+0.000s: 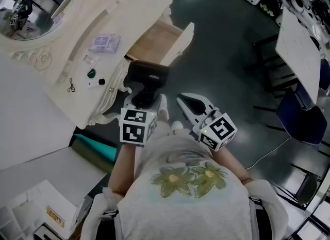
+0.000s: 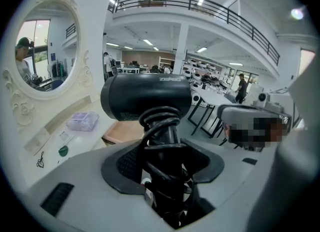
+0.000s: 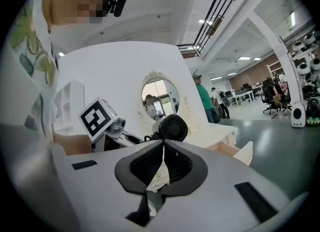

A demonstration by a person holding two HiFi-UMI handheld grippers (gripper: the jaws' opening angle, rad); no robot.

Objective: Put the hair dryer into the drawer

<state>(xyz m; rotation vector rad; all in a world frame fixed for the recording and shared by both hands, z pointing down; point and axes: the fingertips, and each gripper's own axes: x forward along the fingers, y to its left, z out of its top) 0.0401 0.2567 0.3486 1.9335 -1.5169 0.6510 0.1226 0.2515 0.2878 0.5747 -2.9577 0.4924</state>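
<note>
A black hair dryer [image 1: 148, 77] [image 2: 145, 96], its cord wound round the handle, is held upright in my left gripper [image 1: 144, 99] [image 2: 162, 143], which is shut on that handle. It hangs just in front of the open wooden drawer [image 1: 157, 43] [image 2: 120, 132] of the white vanity table [image 1: 56, 63], outside the drawer. To the right, my right gripper [image 1: 181, 99] [image 3: 162, 148] is shut with nothing between its pads. It points level towards the hair dryer [image 3: 170, 127] and the drawer [image 3: 227, 149].
The vanity carries an oval mirror [image 1: 31, 6], a purple packet [image 1: 104, 43], a small green item [image 1: 91, 73] and a tiny black item [image 1: 71, 85]. A teal thing [image 1: 95, 148] lies under it. Black-framed tables and a blue chair [image 1: 301, 115] stand at the right.
</note>
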